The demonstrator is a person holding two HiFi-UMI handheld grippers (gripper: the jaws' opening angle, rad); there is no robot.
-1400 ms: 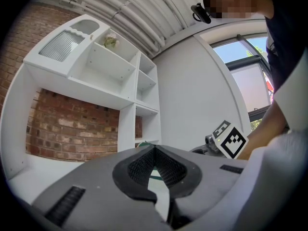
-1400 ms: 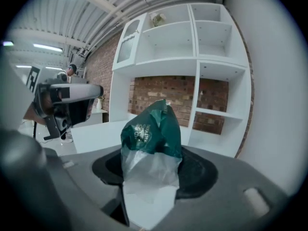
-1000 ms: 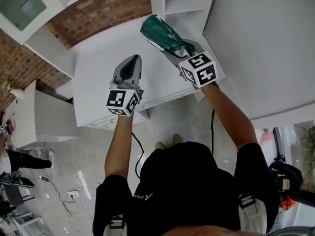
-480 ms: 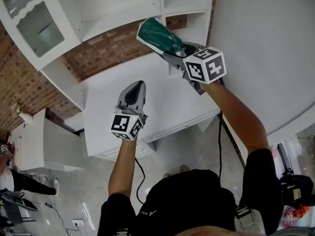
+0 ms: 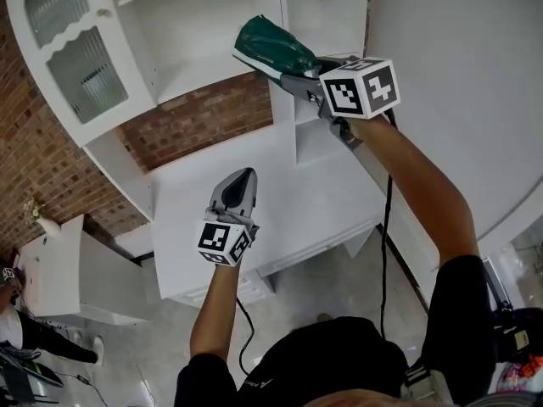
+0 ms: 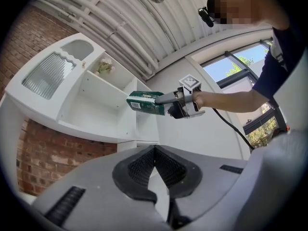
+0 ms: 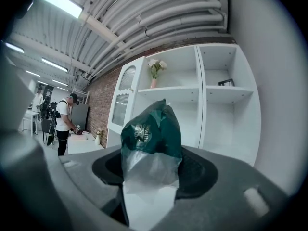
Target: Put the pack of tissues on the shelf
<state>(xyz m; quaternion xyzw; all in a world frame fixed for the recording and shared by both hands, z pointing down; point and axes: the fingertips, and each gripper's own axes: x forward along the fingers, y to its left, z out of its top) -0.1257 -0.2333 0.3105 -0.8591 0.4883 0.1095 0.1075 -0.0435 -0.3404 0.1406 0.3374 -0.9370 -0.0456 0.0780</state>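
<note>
My right gripper [image 5: 299,76] is shut on a green and white pack of tissues [image 5: 273,47], held up in front of the white shelf unit [image 5: 212,32]. In the right gripper view the pack of tissues [image 7: 151,141] stands between the jaws, and the open shelf compartments [image 7: 173,97] lie straight ahead. The left gripper view shows the pack of tissues [image 6: 147,102] in the air by the shelf's edge. Lower down, over the white counter [image 5: 280,193], my left gripper [image 5: 246,179] is shut and holds nothing.
A vase of flowers [image 7: 154,71] stands on an upper shelf, and a small dark frame [image 7: 225,83] on the shelf to its right. A glazed cabinet door [image 5: 69,66] is at the unit's left. A brick wall [image 5: 204,117] backs the counter. A person [image 7: 63,121] stands far off.
My right gripper has risen with the pack of tissues from over the counter up to shelf height. My left gripper has stayed low over the counter.
</note>
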